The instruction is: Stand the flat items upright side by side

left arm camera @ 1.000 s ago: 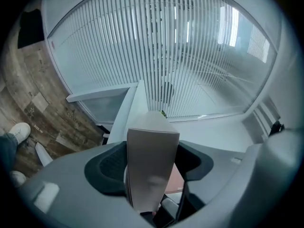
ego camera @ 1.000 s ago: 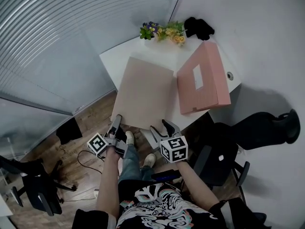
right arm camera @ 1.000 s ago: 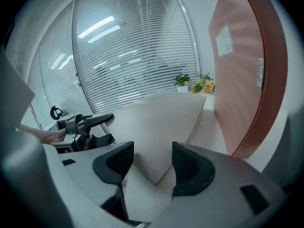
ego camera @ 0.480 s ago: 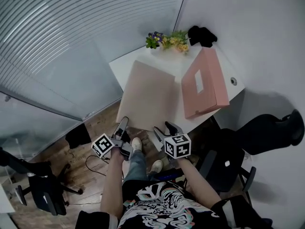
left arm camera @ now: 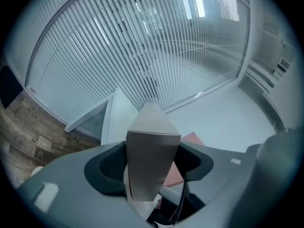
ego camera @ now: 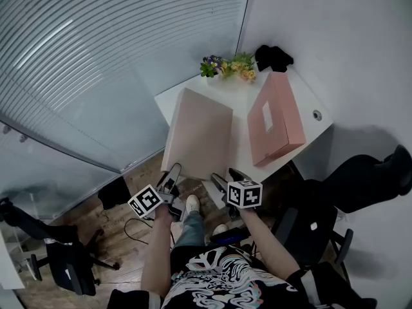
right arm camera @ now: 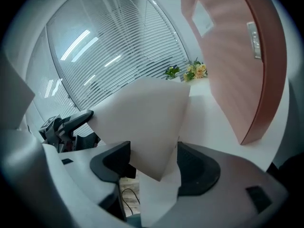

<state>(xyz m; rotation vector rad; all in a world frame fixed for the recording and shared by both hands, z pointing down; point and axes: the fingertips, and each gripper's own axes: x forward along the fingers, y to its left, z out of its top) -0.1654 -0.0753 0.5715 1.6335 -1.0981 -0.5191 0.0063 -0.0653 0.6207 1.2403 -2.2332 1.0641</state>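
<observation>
Beige board, near-left corner, sits in left gripper: jaws wide but clamped across the board's thickness, both pads on it. Grey end face of the board fills the gap between the pads in the left gripper view.

Right gripper: jaws have just been opening and stand apart. The board's near-right corner is between them, and a gap shows on the right-hand pad side, so no clamp.

Both grippers sit at the near edge of the white worktop, left one at the near-left corner, and both point toward the far edge.

Board covers the left half of the worktop. It is tilted, near edge up at the grippers, far edge down toward the far-left corner.

Pink box is on the right half, just beside the board with a bare strip between them, not touching. It reaches the right edge and has a pale rectangular label on its top face. Cannot tell if it lies fully flat.

Flowers are at the far edge, a black object in the far-right corner. Blinds are beyond the left edge. Person's legs are below the near edge.
</observation>
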